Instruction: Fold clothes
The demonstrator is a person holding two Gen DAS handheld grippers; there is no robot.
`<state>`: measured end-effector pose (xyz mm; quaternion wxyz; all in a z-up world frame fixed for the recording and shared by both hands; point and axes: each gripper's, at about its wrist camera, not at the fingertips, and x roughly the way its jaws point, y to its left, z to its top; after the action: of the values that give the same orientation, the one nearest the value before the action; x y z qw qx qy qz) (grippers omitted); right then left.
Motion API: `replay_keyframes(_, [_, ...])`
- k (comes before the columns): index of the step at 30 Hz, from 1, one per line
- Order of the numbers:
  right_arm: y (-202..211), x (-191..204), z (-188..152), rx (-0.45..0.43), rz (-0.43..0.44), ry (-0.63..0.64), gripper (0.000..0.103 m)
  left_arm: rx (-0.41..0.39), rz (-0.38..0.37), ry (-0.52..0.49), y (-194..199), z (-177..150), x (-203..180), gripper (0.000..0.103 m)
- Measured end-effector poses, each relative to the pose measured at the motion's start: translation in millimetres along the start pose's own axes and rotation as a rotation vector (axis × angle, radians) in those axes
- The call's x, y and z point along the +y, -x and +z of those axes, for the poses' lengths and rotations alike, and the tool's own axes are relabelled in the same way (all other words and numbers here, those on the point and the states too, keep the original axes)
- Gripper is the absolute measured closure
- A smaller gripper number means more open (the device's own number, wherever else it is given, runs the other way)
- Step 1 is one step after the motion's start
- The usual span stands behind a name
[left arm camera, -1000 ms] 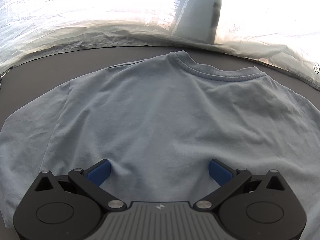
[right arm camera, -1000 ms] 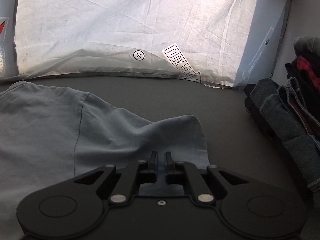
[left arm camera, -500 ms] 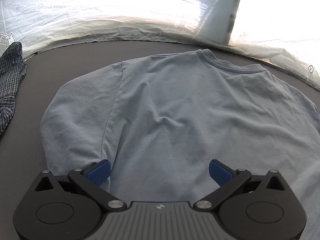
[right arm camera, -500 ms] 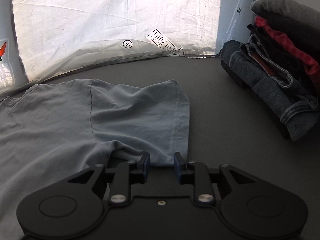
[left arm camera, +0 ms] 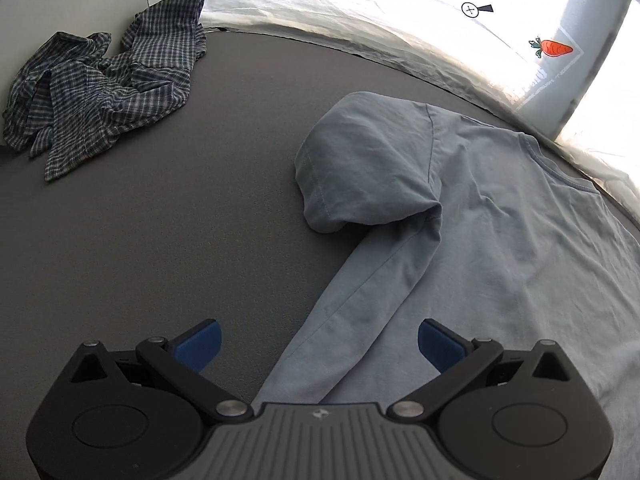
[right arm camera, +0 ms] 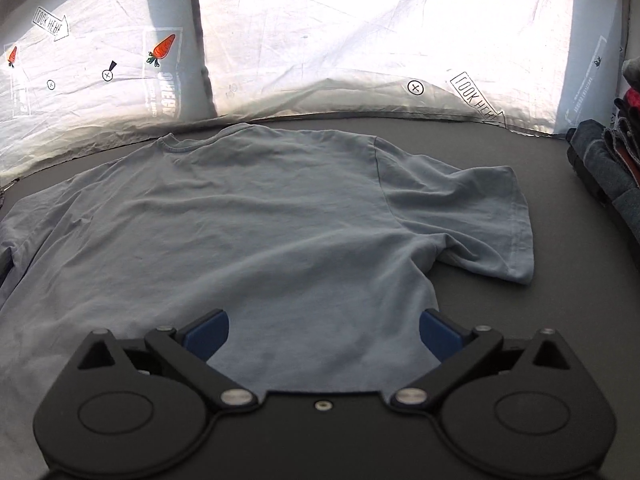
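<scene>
1. One light-blue T-shirt (right arm camera: 248, 216) is spread flat on the grey tabletop (left arm camera: 160, 240); both sleeves are seen.
2. Left claw (left arm camera: 318, 342) is held wide open over the shirt's side edge, nothing gripped.
3. Right claw (right arm camera: 324, 330) is held wide open over the shirt body, nothing gripped.
4. One crumpled checked shirt (left arm camera: 104, 80) is seen far left.
5. One stack of folded clothes (right arm camera: 604, 168) is seen at right.

On the white sheet (right arm camera: 360, 40) behind my worktop I read "LOOK HERE" in an arrow label (right arm camera: 476, 98), and again at its left (right arm camera: 51, 24). Printed carrots (right arm camera: 162, 49) and crossed circles (right arm camera: 415, 87) mark it too.
</scene>
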<state>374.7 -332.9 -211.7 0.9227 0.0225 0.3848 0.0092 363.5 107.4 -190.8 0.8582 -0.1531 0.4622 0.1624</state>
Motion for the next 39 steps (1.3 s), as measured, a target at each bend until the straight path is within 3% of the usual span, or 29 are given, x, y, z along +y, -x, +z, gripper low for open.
replay_keyframes(5, [-26.8,26.4,-11.9,0.06,0.06,0.001,0.0,0.009,0.003,0.047,-13.7,4.8,20.4,0.0])
replay_keyframes(9, [-32.5,32.0,-22.8,-0.008,0.034,0.056,0.0,0.021,-0.014,0.079,-27.2,18.2,21.6,0.0])
replay_keyframes(17, [-32.6,28.5,-32.7,-0.087,0.027,0.068,0.0,0.057,-0.322,0.26,-43.3,26.6,21.9,0.0])
replay_keyframes(26, [-33.4,29.6,-33.5,-0.093,0.023,0.07,0.0,-0.003,-0.508,0.32,-70.7,49.3,11.7,0.0])
replay_keyframes(33, [-33.3,30.6,-34.5,-0.095,0.022,0.069,0.0,-0.039,-0.621,0.56,-98.2,69.1,15.1,0.001])
replay_keyframes(35, [-33.5,30.5,-34.1,-0.095,0.022,0.069,0.0,-0.066,-0.605,0.617,-101.8,75.9,18.8,0.009])
replay_keyframes(37, [-33.5,30.6,-34.2,-0.096,0.022,0.069,0.0,-0.102,-0.565,0.665,-102.9,87.0,26.5,0.037])
replay_keyframes(38, [-33.8,30.6,-34.0,-0.096,0.022,0.069,0.0,-0.119,-0.545,0.673,-102.0,93.3,30.2,0.046])
replay_keyframes(39, [-33.9,30.6,-34.0,-0.096,0.021,0.069,0.0,-0.136,-0.526,0.681,-101.0,99.4,33.8,0.063])
